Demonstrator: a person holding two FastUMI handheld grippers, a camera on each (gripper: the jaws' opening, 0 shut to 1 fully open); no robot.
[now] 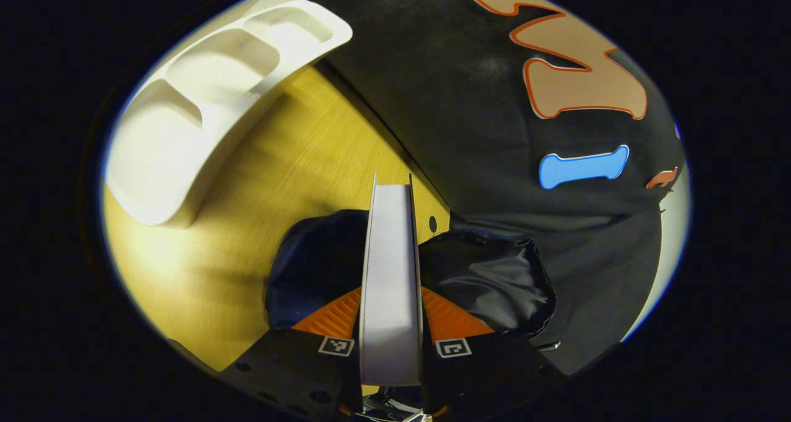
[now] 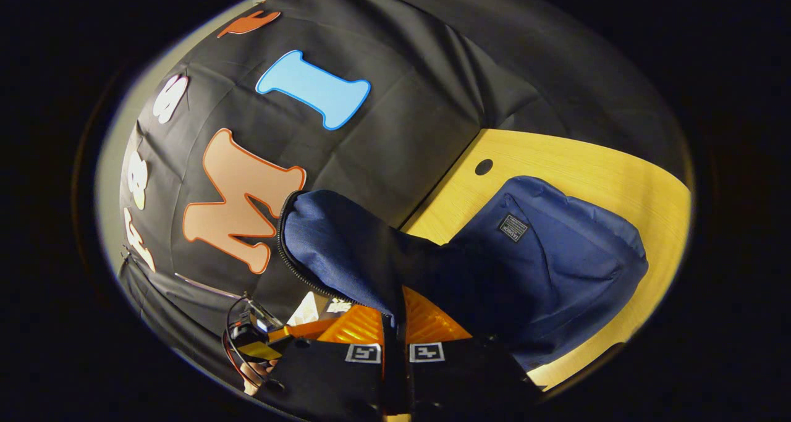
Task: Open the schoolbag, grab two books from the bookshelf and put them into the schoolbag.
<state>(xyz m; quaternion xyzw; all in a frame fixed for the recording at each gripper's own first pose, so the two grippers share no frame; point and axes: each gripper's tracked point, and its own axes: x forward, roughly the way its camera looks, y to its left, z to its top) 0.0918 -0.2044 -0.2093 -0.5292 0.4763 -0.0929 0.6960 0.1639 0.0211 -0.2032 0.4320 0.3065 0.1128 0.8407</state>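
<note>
Book (image 1: 390, 274): stiff, thin, clamped edge-on in left gripper (image 1: 390, 323) above the open schoolbag (image 1: 488, 280). Schoolbag flap (image 2: 346, 249): soft, limp fabric, pinched and lifted by right gripper (image 2: 394, 329); best held at the zipper edge.

schoolbag (image 2: 556, 255) patch label (image 2: 513, 227), txt illegible

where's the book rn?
In the left gripper view, the book stands edge-on, clamped in the left gripper, over the open schoolbag on the table.
</note>
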